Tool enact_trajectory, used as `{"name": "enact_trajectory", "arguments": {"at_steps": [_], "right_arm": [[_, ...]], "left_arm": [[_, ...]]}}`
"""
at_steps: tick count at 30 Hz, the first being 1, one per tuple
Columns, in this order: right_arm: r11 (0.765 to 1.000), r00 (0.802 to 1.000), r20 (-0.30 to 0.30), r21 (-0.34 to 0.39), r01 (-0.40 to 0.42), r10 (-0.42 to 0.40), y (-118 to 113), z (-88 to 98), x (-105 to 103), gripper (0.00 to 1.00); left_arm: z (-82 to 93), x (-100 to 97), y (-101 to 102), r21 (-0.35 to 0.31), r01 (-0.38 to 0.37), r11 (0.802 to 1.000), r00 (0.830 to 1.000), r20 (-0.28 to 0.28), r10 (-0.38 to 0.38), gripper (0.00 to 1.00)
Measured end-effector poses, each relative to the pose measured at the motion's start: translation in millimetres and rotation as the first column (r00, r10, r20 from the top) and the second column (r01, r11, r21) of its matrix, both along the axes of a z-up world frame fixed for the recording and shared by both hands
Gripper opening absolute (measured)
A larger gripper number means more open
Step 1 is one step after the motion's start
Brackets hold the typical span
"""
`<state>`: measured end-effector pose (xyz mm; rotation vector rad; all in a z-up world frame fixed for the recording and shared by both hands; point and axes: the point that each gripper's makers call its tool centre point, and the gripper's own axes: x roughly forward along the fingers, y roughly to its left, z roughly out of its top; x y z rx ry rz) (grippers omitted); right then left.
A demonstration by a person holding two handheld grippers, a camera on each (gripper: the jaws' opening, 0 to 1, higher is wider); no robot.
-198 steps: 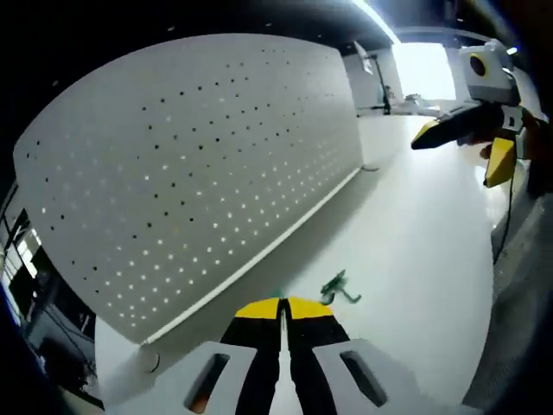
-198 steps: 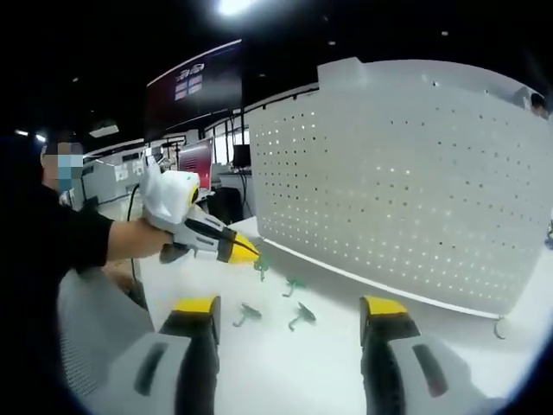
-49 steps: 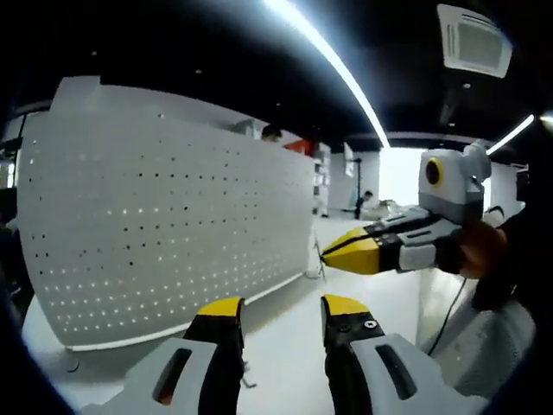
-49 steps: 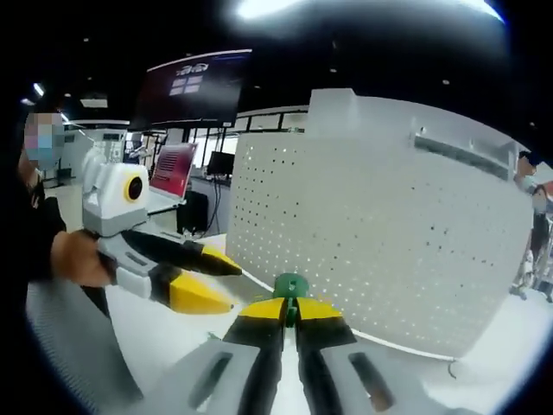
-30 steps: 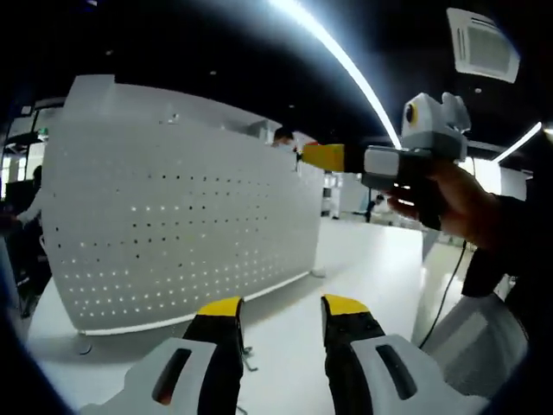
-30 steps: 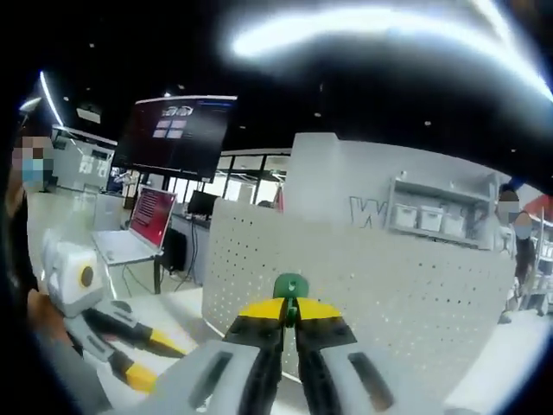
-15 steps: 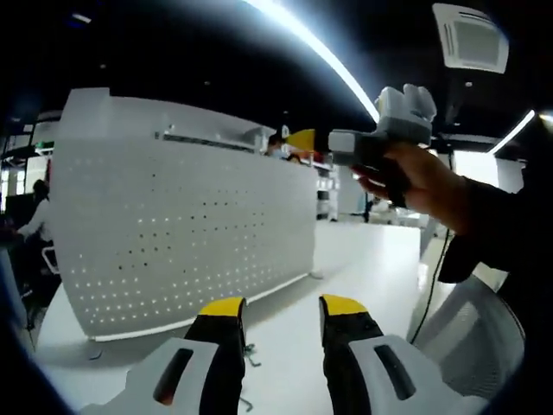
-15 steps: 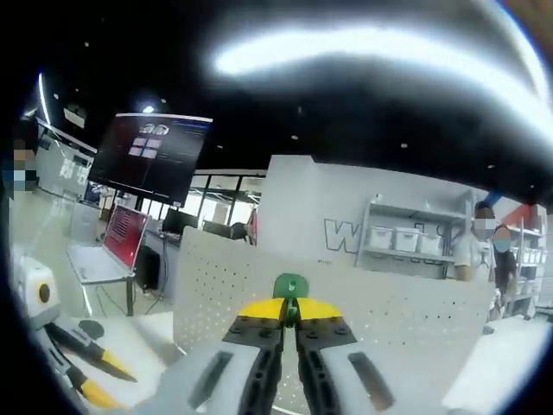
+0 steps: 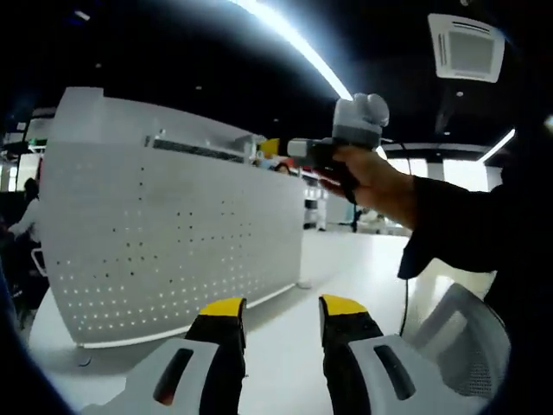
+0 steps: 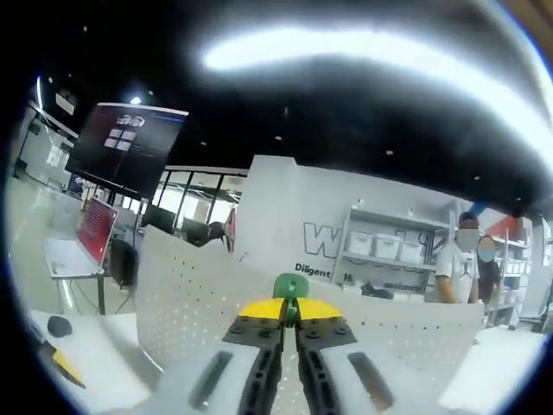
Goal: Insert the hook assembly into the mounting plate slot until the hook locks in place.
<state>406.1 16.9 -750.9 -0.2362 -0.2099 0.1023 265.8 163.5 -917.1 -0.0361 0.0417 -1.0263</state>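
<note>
The white perforated mounting plate [image 9: 173, 242] stands upright on the white table [image 9: 285, 324], and its top edge crosses the right gripper view [image 10: 190, 290]. My right gripper [image 10: 290, 308] is shut on a green hook [image 10: 291, 285], whose round top sticks up between the yellow tips, close to the plate's upper edge. In the left gripper view that same right gripper [image 9: 270, 148] is held high by a hand [image 9: 371, 181], near the plate's top. My left gripper [image 9: 276, 309] hangs open above the table with nothing between its yellow tips.
A person's dark sleeve [image 9: 467, 242] and a mesh chair back [image 9: 467, 346] are at the right of the left gripper view. Behind the plate are shelves with white bins [image 10: 380, 246], a wall screen [image 10: 117, 138] and people standing [image 10: 462, 268].
My right gripper has risen with the hook from table level to the plate's top edge and moved left toward it. The left gripper stays open and nearly still.
</note>
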Motion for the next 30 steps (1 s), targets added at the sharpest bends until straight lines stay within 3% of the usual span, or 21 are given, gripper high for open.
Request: {"name": "enact_trajectory", "arguments": {"at_steps": [5,12,30], "right_arm": [[1.000,0.999,-0.022,0.005,0.025,-0.025,-12,-10.1,25,0.02],[0.998,0.997,-0.050,0.023,0.060,-0.059,-31,-23.1,51,0.02],[0.995,0.992,-0.077,0.025,0.098,-0.096,-44,-46.9,81,0.02]], "left_arm": [[0.8,0.2,0,0.019,-0.003,1.000,1.000,0.024,0.002,0.35],[-1.9,2.2,-1,0.028,-0.001,1.000,1.000,0.015,0.001,0.34],[-11.8,4.2,-8,0.028,0.025,0.999,0.999,-0.042,-0.024,0.34]]}}
